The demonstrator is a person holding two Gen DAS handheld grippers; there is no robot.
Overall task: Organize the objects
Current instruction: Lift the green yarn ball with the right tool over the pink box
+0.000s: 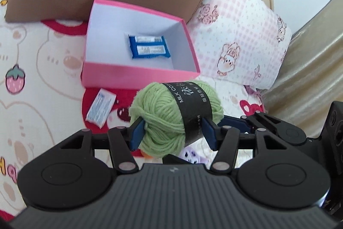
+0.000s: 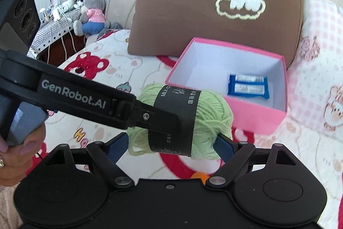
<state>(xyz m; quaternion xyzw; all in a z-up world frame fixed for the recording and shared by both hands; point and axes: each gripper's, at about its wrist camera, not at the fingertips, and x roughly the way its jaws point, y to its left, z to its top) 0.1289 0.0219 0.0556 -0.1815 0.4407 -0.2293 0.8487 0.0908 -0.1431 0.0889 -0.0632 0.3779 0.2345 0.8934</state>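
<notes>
Bed with cartoon-print sheet (image 1: 42,61), open pink box (image 1: 137,76) holding blue packets (image 1: 149,47). Green yarn ball (image 1: 171,113) is lifted just beside the box, left gripper (image 1: 171,132) and right gripper (image 2: 171,145) both clamped on it.

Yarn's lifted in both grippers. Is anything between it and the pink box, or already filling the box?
Nothing visible blocks the way. The green yarn hangs just short of the near wall of the open pink box. Inside, only a blue packet lies flat on the floor, with bare space beside it.
</notes>
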